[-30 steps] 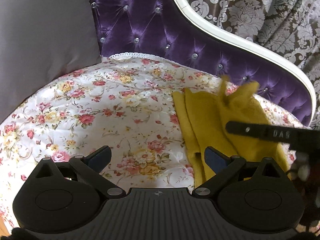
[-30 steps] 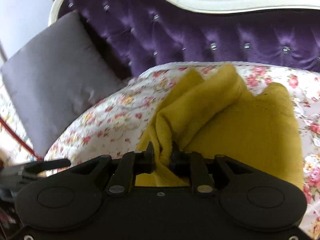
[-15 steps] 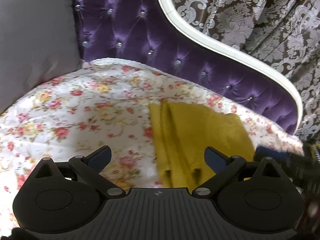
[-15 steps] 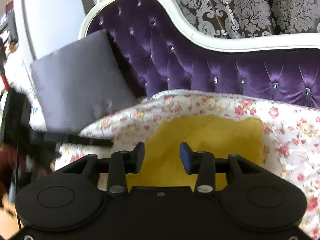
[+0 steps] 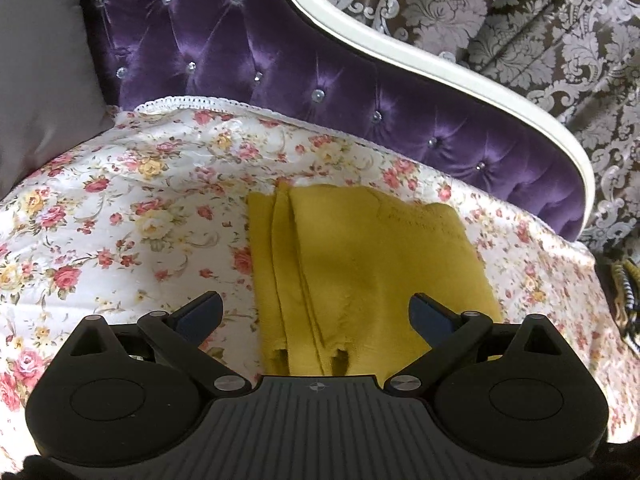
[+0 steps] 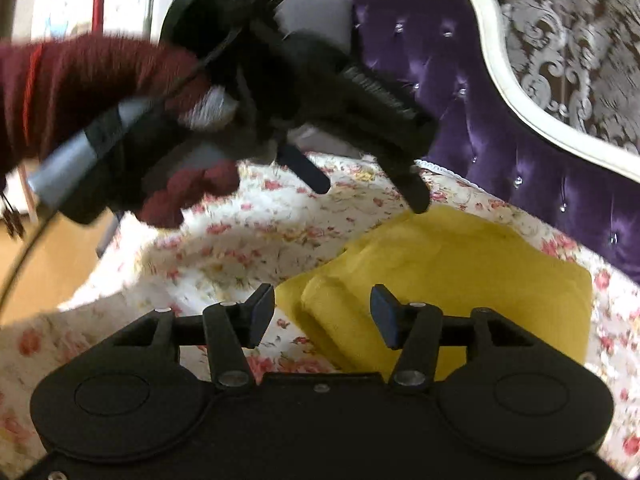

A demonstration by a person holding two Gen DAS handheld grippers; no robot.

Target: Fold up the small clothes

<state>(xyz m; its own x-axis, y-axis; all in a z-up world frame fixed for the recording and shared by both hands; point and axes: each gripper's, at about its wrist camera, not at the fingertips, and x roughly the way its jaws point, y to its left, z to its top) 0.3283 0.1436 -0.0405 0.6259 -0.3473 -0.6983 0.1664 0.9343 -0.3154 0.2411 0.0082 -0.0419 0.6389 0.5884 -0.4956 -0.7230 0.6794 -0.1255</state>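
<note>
A mustard-yellow knitted garment (image 5: 360,264) lies folded flat on the floral bed cover (image 5: 132,216), with layered folded edges along its left side. It also shows in the right wrist view (image 6: 460,280). My left gripper (image 5: 316,312) is open and empty, held above the garment's near edge. My right gripper (image 6: 322,312) is open and empty, just above the garment's folded near-left corner. In the right wrist view the left gripper (image 6: 368,188) hangs over the cover to the left of the garment, held by a hand in a dark red sleeve.
A purple tufted headboard (image 5: 256,60) with a white frame (image 5: 440,68) curves behind the bed. A grey cushion (image 5: 36,80) leans at the far left. Patterned curtains (image 5: 540,20) hang behind. Bare floor (image 6: 48,264) shows at the left of the right wrist view.
My right gripper let go of the yellow garment's flap and opened; the garment now lies flat and folded. Both grippers pulled back, and the left one swung right, over the garment.
</note>
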